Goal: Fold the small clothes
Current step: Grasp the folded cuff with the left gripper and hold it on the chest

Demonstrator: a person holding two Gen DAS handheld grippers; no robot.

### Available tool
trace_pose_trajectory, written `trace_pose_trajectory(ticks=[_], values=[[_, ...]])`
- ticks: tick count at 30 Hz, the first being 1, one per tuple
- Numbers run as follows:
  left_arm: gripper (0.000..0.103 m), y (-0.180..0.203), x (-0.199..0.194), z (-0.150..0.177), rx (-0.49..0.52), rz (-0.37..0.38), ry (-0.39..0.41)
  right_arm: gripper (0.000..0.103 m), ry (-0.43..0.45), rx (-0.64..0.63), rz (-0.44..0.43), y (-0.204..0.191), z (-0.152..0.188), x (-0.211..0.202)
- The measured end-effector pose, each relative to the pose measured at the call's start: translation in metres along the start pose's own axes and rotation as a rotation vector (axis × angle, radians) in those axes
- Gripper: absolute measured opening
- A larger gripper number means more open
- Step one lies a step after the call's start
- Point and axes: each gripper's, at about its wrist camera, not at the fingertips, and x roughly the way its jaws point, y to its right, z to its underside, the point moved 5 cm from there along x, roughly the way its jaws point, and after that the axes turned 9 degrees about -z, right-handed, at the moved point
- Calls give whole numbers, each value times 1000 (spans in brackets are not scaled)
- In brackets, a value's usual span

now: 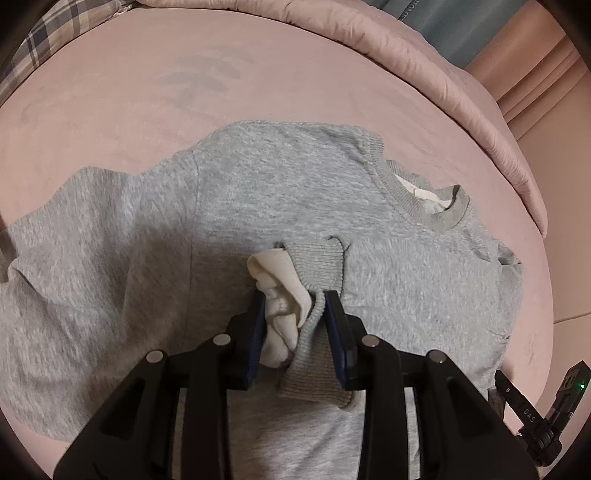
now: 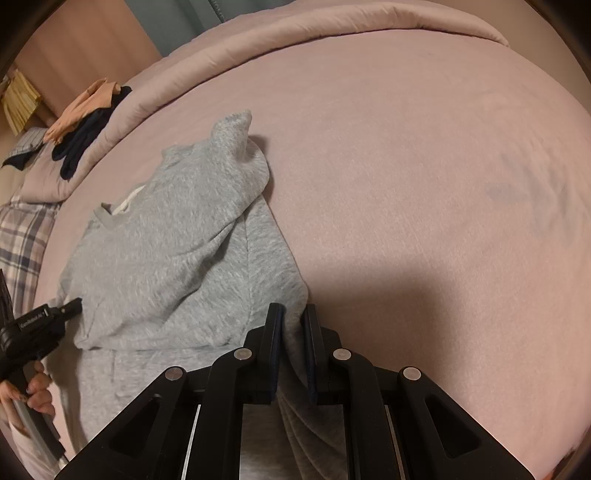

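Sweatshirt (image 1: 258, 192), small and grey, lies spread on the pink bedsheet (image 1: 110, 92), chest up, with its ribbed neckline (image 1: 424, 206) turned toward the rolled duvet. Nearest in the left wrist view, the left gripper (image 1: 295, 325) points steeply down over the middle of the garment. A ribbed sleeve cuff (image 1: 317, 266) with a bunch of cream lining (image 1: 277, 295) spilling out of it sits between the blue pads; the jaws stand narrowly apart with the fabric bunched in the gap, and I cannot tell if the pads are pressing on it. That sleeve is folded in across the chest.

Nearest in the right wrist view, the right gripper (image 2: 293, 332) is clamped almost fully together on a fold of grey cloth at the garment's edge, the fabric running down between its fingers. To the left in that view, a hand (image 2: 33, 391) grips the handle of the other tong.

Beyond the tongs, the other sleeve (image 2: 232, 136) is doubled over, its end standing up in a small peak. Farther back, the pink duvet (image 2: 295, 33) is rolled along the far side of the bed. On its end lies a small pile of dark and peach clothes (image 2: 81, 122), and a plaid cloth (image 2: 22, 243) shows at the sheet's edge.
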Motion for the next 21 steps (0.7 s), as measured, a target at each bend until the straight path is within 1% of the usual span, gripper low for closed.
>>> trace_pose_trajectory(ticks=[11, 18, 21], values=[[34, -3, 1, -1, -18, 34, -10, 10, 5, -6, 14, -2, 0, 1], [34, -2, 0, -1, -1, 31, 19, 10, -4, -4, 14, -2, 0, 1], [34, -2, 0, 0, -7, 34, 19, 10, -4, -5, 15, -2, 0, 1]])
